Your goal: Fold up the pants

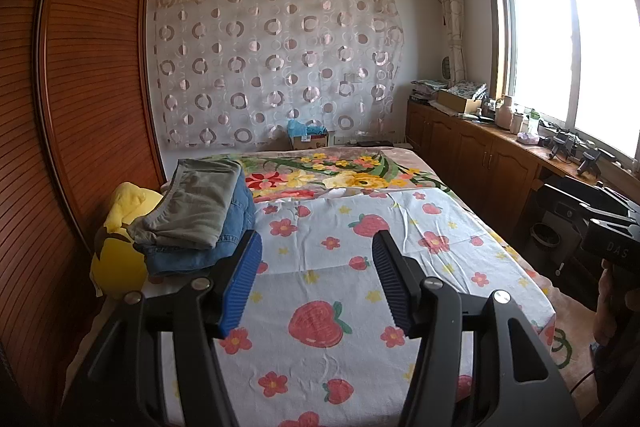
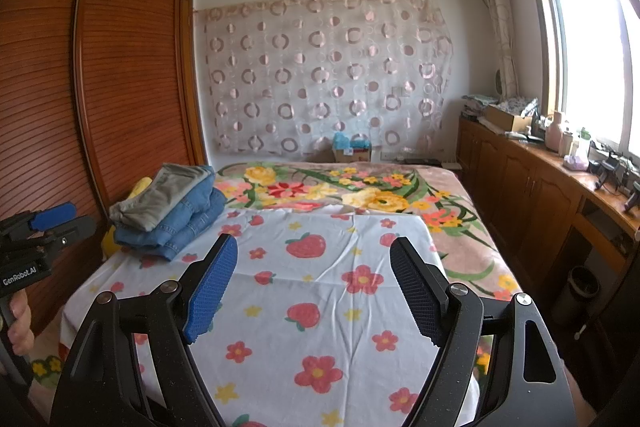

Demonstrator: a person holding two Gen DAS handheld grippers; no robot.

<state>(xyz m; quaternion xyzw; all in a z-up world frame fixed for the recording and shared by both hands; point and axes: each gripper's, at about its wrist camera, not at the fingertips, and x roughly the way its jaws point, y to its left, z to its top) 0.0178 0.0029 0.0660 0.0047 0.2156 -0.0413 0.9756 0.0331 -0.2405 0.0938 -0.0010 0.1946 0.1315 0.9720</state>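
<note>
Yellow plush toy (image 1: 120, 227) plain in left view only.

Left claw (image 1: 316, 281) and right claw (image 2: 314, 289) both gape, empty.

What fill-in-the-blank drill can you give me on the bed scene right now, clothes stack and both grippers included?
1. The folded grey-green pants lie on top of folded blue ____ pants.
2. The white bedsheet is printed with flowers and red ____.
3. Left gripper and right gripper both hold ____.
4. The clothes stack sits toward the sheet's ____ edge.

Missing words: denim; strawberries; nothing; left
</note>
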